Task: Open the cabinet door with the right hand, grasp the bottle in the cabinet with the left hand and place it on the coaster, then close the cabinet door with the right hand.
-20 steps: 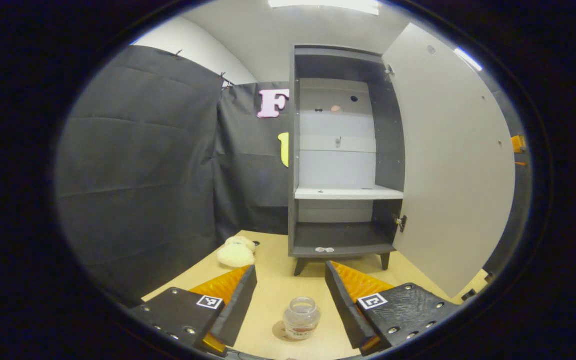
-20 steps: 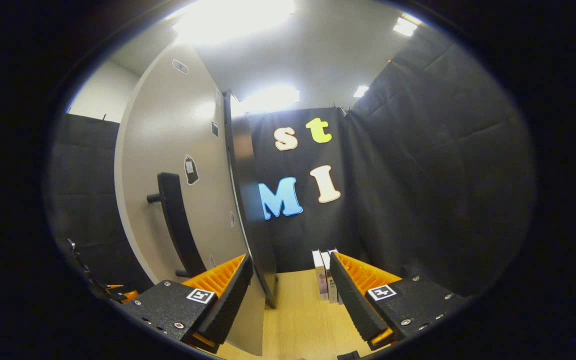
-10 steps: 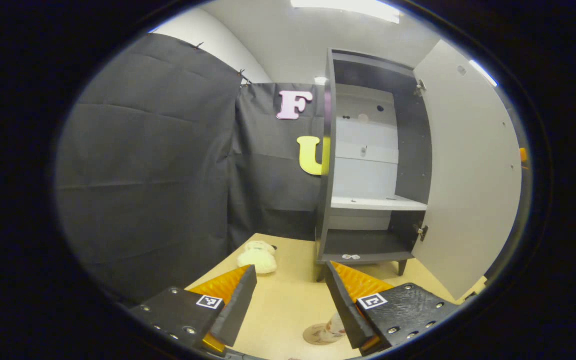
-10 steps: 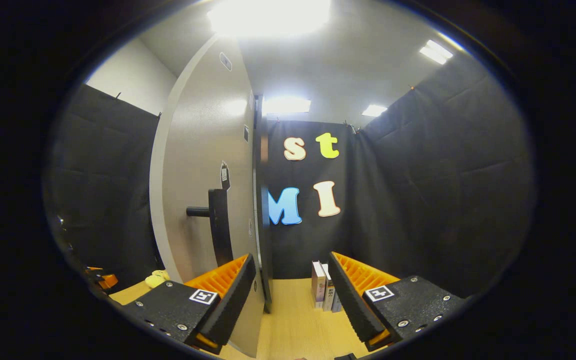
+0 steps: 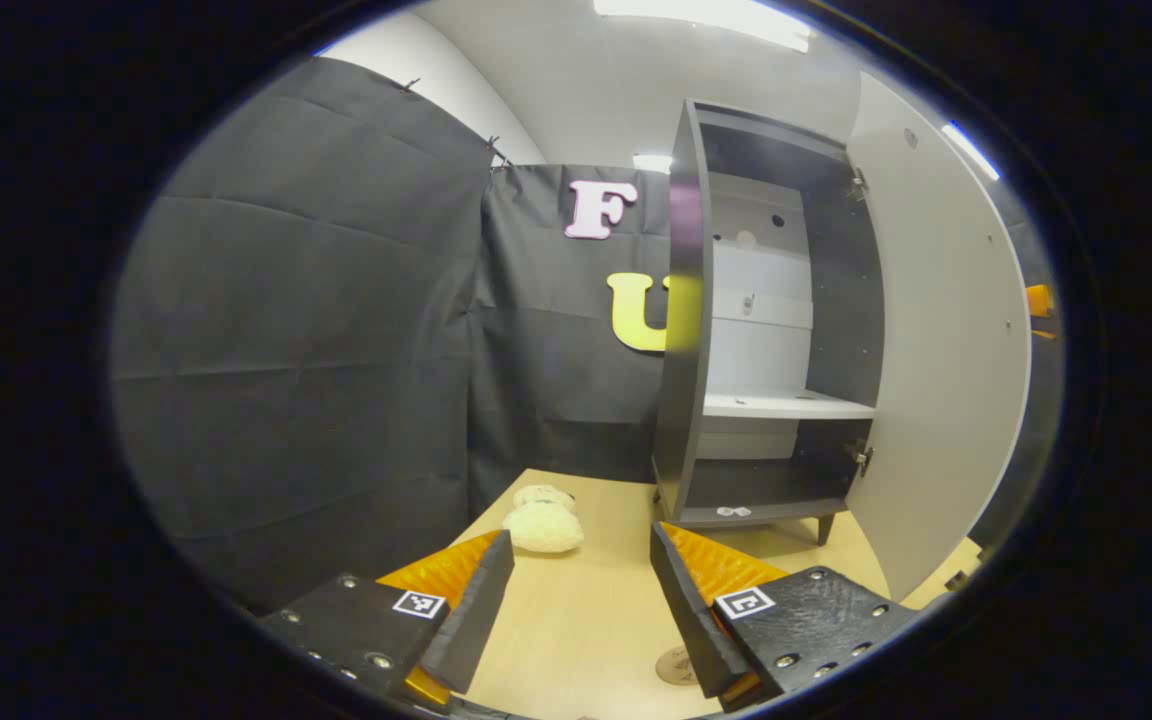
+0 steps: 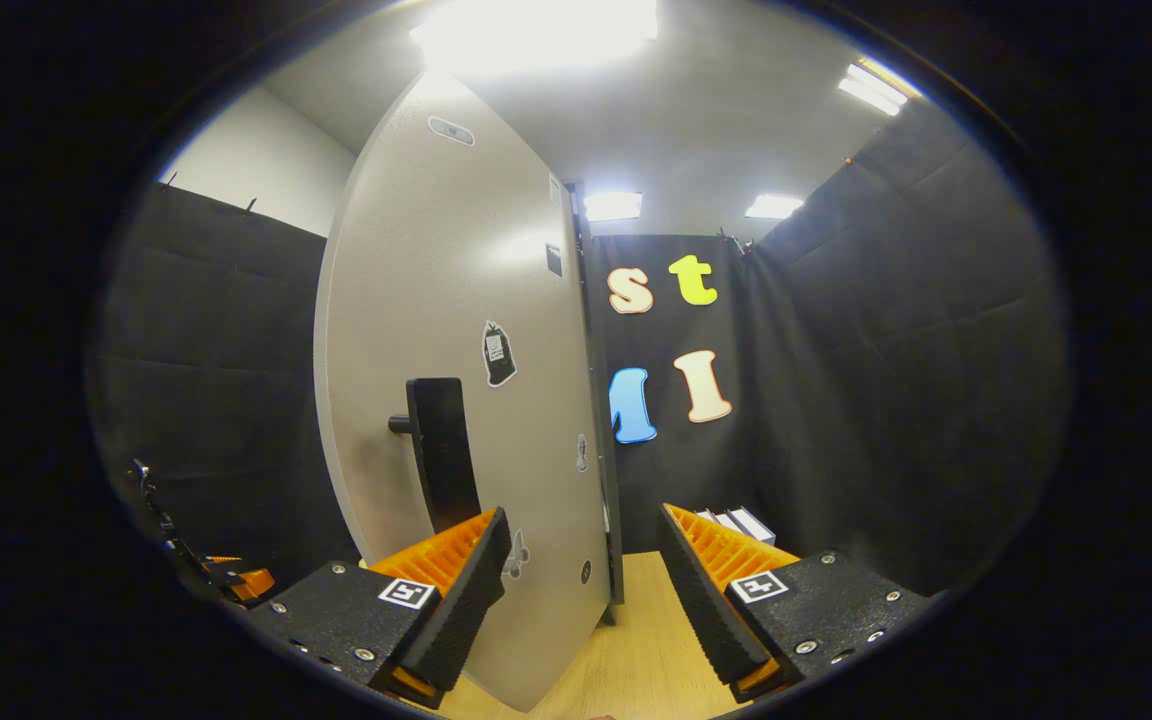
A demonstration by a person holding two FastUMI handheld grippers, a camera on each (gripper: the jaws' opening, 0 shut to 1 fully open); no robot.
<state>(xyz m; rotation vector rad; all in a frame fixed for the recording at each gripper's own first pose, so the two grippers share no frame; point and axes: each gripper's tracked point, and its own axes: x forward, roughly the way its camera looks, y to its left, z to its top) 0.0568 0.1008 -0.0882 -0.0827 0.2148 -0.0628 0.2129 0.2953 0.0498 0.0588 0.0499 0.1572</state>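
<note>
The left gripper view looks from low over the table [image 5: 576, 620] into the open cabinet [image 5: 736, 330]; the right gripper view faces its door [image 6: 456, 350] close up.

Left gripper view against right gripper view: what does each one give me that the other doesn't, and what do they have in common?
The left gripper view gives the cabinet's inside with its white shelf, the door's inner face, a plush toy and part of the coaster. The right gripper view gives the door's outer face with its dark handle and some books. Shared: the open cabinet door, the wooden table, and an open, empty gripper, left gripper and right gripper.
</note>
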